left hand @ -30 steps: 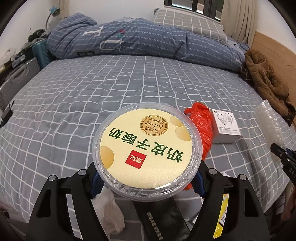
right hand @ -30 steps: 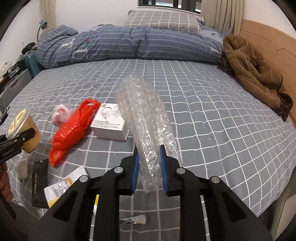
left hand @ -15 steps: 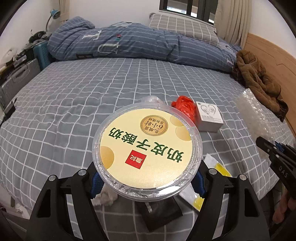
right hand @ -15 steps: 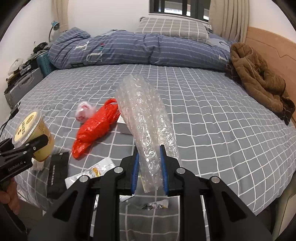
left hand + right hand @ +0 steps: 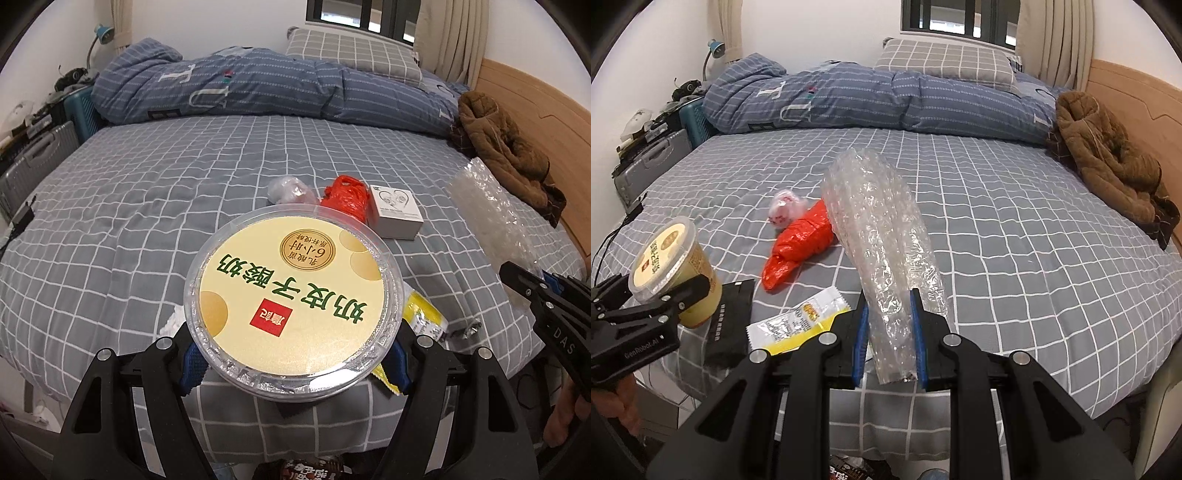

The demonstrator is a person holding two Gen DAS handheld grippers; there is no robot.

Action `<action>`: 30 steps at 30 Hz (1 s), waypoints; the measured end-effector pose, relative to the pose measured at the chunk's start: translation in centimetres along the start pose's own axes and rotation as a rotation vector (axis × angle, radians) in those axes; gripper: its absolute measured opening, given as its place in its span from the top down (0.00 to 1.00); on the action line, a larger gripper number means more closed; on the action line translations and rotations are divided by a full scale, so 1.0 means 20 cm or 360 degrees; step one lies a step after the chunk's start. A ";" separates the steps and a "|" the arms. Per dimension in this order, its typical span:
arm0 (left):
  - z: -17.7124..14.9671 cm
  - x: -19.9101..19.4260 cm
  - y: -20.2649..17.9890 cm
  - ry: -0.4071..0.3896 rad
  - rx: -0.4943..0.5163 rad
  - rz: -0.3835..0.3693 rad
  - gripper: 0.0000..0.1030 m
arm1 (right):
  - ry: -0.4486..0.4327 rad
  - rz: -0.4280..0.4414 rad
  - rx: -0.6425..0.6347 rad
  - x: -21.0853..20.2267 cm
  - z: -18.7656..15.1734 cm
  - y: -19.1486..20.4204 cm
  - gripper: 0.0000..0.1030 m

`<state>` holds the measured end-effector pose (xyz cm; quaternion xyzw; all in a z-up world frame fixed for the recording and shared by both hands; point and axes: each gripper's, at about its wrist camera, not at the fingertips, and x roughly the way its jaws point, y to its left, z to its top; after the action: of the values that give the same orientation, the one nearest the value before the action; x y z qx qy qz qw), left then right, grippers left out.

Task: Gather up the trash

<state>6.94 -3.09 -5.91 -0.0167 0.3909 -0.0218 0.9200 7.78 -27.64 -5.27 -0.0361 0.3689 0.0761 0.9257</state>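
The yogurt cup (image 5: 293, 299) sits off the bed, pinched at its sides just under the lid rim by the left claw (image 5: 293, 360); it looks a stiff but thin-walled tub, slick plastic, so a grip below the rim seems safest. The bubble wrap (image 5: 882, 251) is light, soft and crushable, pinched near its lower end in the right claw (image 5: 888, 338). On the bed (image 5: 1015, 236) lie a red bag (image 5: 801, 243), a yellow wrapper (image 5: 798, 325) and a white box (image 5: 395, 212).
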 end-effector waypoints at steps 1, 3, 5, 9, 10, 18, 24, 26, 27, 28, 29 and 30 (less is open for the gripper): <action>-0.01 -0.01 0.00 -0.0001 0.0000 0.0000 0.29 | -0.0001 0.0003 0.0002 -0.01 0.00 0.00 0.81; -0.02 -0.02 -0.01 0.0002 0.0000 -0.0006 0.29 | -0.0003 0.0006 0.0003 -0.03 -0.01 0.01 0.81; -0.04 -0.04 -0.02 0.0003 0.0005 -0.0009 0.29 | -0.0007 0.0006 0.0000 -0.04 -0.02 0.02 0.81; -0.07 -0.07 -0.03 0.0002 0.0006 -0.0015 0.29 | -0.0010 0.0013 -0.0003 -0.08 -0.03 0.04 0.81; -0.07 -0.07 -0.03 0.0002 0.0005 -0.0016 0.29 | -0.0009 0.0014 -0.0006 -0.09 -0.04 0.05 0.81; -0.15 -0.15 -0.03 0.0004 0.0002 -0.0020 0.29 | -0.0014 0.0026 -0.0018 -0.16 -0.08 0.09 0.81; -0.19 -0.22 -0.02 -0.0004 -0.0006 -0.0009 0.29 | -0.0016 0.0043 -0.0032 -0.21 -0.12 0.12 0.81; -0.21 -0.24 -0.02 -0.0005 -0.0005 -0.0009 0.29 | -0.0016 0.0047 -0.0034 -0.23 -0.14 0.14 0.81; -0.22 -0.25 -0.02 -0.0005 -0.0004 -0.0008 0.29 | -0.0015 0.0048 -0.0035 -0.24 -0.14 0.14 0.81; -0.22 -0.26 -0.02 -0.0004 -0.0004 -0.0007 0.29 | -0.0012 0.0049 -0.0035 -0.25 -0.15 0.15 0.81; -0.24 -0.27 -0.01 -0.0001 -0.0004 -0.0006 0.29 | -0.0009 0.0052 -0.0031 -0.26 -0.16 0.15 0.81; -0.25 -0.28 -0.01 0.0001 -0.0007 -0.0006 0.29 | -0.0007 0.0054 -0.0029 -0.26 -0.17 0.15 0.81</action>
<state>-0.51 -3.09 -5.32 -0.0196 0.3911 -0.0228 0.9199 1.13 -25.70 -4.18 -0.0381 0.3668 0.0952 0.9246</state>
